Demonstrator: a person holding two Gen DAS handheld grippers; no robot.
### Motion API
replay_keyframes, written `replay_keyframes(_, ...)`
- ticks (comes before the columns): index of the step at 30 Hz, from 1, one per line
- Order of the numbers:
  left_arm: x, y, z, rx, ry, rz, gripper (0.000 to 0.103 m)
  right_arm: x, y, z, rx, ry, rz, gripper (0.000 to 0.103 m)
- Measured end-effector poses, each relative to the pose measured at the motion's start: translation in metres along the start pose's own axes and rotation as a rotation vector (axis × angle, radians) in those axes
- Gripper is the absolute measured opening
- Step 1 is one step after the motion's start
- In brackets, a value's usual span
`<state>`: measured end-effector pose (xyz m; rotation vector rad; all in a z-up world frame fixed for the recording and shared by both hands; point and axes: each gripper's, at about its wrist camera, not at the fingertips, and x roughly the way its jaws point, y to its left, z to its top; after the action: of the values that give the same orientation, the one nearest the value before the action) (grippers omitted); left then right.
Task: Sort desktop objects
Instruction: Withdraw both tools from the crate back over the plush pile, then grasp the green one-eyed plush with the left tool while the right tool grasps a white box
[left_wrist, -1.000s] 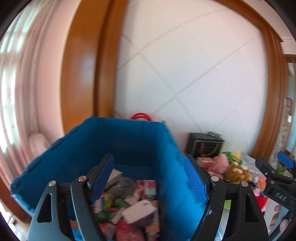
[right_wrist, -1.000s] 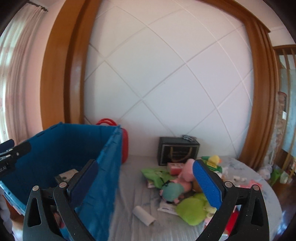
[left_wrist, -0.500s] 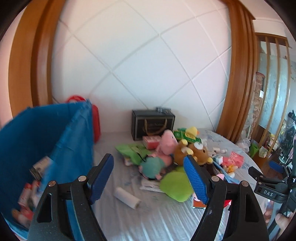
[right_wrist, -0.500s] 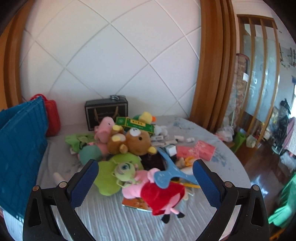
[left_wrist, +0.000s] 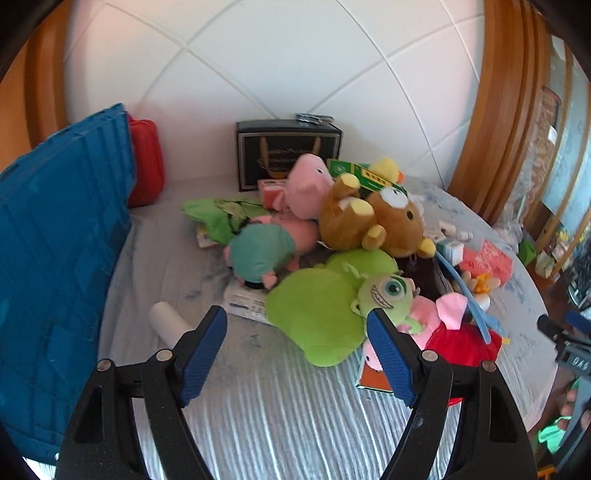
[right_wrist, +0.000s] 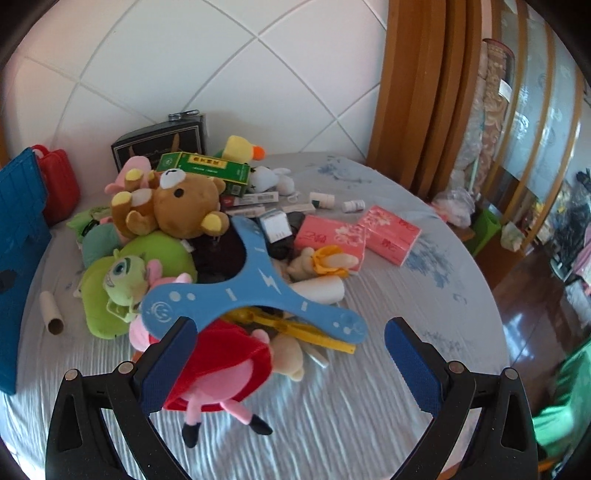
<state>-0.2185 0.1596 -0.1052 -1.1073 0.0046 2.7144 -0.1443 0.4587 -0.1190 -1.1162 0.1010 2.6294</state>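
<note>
On the counter the toys lie heaped beside the bin, and with both our claws spread empty, we risk snagging the boomerang.

The right gripper hangs over the counter with its jaws wide apart, holding nothing; just beyond them a blue three-armed boomerang lies on a red-dressed pig plush; a brown bear tops the pile behind.
</note>
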Motion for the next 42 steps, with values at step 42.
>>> replay_keyframes(42,0.129,-0.068,0.029,-0.153,0.118,0.327,0.064,0.232,-0.019,0.11,-0.304,0.195,0.404,0.082)
